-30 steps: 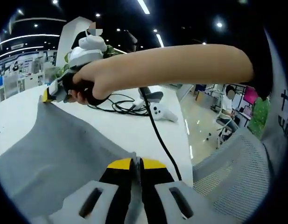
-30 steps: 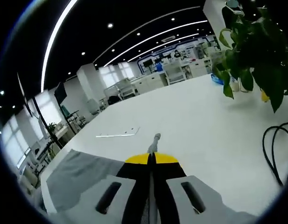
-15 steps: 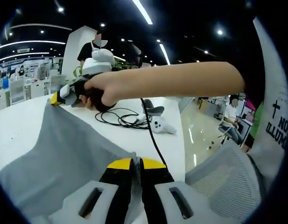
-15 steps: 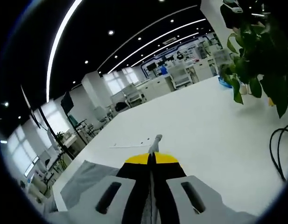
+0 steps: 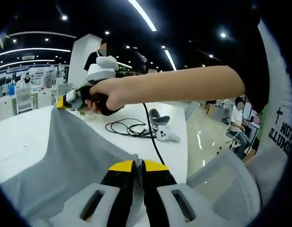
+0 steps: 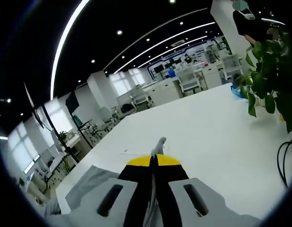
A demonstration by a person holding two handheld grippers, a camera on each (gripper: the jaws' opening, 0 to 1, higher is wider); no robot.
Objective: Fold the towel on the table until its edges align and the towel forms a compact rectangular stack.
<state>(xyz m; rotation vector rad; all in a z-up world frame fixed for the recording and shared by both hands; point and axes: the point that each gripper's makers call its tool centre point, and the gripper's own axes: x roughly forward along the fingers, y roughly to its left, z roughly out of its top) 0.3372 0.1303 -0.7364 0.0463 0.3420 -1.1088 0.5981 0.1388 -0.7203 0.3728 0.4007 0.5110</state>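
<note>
Both grippers — left gripper [image 5: 137, 164], right gripper [image 6: 154, 159] — clench towel [image 5: 75, 151] corners above the table [image 6: 202, 132]; level them before folding.

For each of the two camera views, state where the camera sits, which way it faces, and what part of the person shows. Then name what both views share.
Left gripper view: rides the left gripper, facing across the white table at the grey towel; a bare forearm holds the right gripper.
Right gripper view: rides the right gripper, facing over the table towards a green potted plant; no body part visible.
Shared: towel and table.
</note>
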